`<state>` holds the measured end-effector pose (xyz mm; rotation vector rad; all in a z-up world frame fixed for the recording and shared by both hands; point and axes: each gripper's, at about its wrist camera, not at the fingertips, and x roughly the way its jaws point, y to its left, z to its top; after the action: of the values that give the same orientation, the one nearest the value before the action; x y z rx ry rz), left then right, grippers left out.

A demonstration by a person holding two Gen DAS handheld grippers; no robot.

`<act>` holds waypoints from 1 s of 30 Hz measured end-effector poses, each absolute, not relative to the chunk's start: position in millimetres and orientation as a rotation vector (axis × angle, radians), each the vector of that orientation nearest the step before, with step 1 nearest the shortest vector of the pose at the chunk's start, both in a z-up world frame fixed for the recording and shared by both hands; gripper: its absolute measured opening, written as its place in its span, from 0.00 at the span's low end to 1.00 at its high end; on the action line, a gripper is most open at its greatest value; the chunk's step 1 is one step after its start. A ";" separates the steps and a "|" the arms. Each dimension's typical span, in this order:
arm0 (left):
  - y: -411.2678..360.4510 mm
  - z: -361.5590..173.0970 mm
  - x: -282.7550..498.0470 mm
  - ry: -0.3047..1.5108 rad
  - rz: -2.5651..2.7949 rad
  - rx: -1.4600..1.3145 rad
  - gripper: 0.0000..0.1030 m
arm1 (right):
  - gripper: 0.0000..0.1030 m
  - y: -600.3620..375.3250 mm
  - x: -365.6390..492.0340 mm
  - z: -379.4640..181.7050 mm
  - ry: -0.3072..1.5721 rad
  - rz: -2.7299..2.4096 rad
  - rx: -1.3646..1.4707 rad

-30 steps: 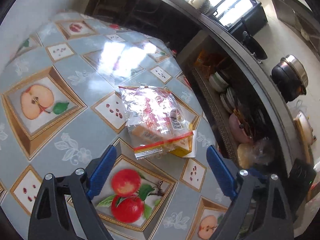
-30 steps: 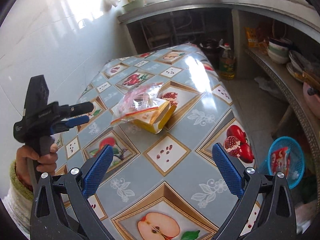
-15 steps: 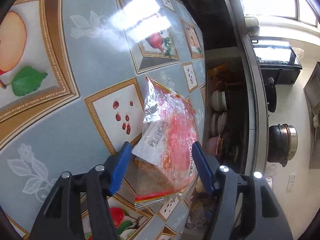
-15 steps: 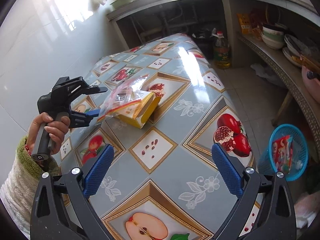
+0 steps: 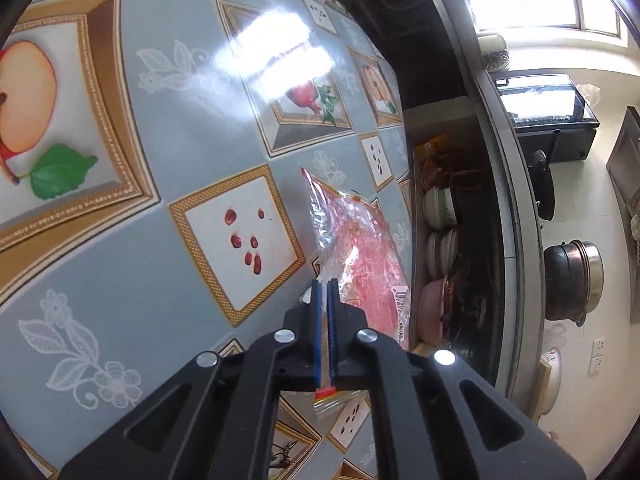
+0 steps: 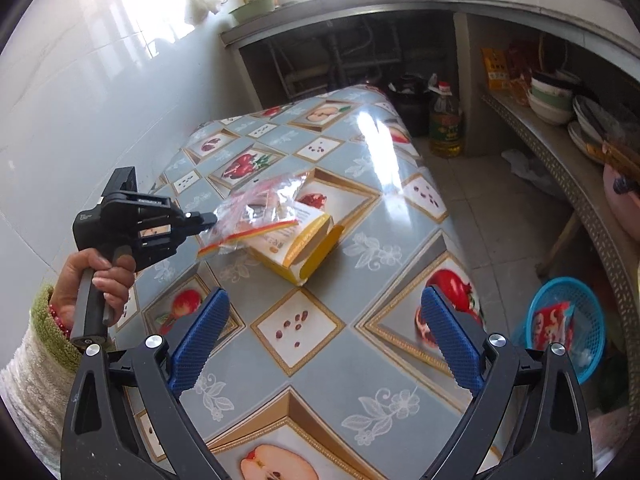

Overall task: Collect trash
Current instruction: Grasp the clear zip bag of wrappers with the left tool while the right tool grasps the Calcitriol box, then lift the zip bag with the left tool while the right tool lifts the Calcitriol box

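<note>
Since a second ago the left gripper [image 5: 324, 284] has swung in from well short of the plastic bag [image 5: 362, 256] and its jaws have just been closing; they now pinch the bag's near edge. One bag lies partly on one yellow carton [image 6: 298, 240], near the table's [image 6: 384, 392] middle. Only the right wrist view shows the carton plainly, the hand [image 6: 94, 280], and one blue basket [image 6: 568, 320] on the floor holding one red wrapper [image 6: 552, 324]. The right gripper [image 6: 326, 336] hangs wide and empty.

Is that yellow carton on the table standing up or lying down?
Lying down: the yellow carton rests flat on the table, end flap open.
</note>
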<state>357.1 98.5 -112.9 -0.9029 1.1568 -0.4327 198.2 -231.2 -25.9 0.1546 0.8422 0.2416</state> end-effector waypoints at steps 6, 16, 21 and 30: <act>134.7 -84.5 306.7 1.002 -0.366 -0.791 0.01 | 0.90 -207.3 238.9 -24.7 0.831 0.335 -0.023; 160.6 -86.4 210.6 1.000 -0.309 -0.517 0.01 | 0.90 -154.9 332.4 -62.0 0.975 0.536 -0.062; 152.0 -94.5 186.1 1.021 -0.321 -0.422 0.01 | 0.87 -141.9 352.8 -96.6 1.135 0.513 -0.059; 124.6 -87.8 171.7 1.015 -0.406 -0.289 0.01 | 0.71 -170.3 281.8 -105.3 1.180 0.385 -0.136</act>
<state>171.7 124.6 -87.8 -0.2886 1.0148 -0.4055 281.8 -170.3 -105.3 -0.1357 1.1802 0.3848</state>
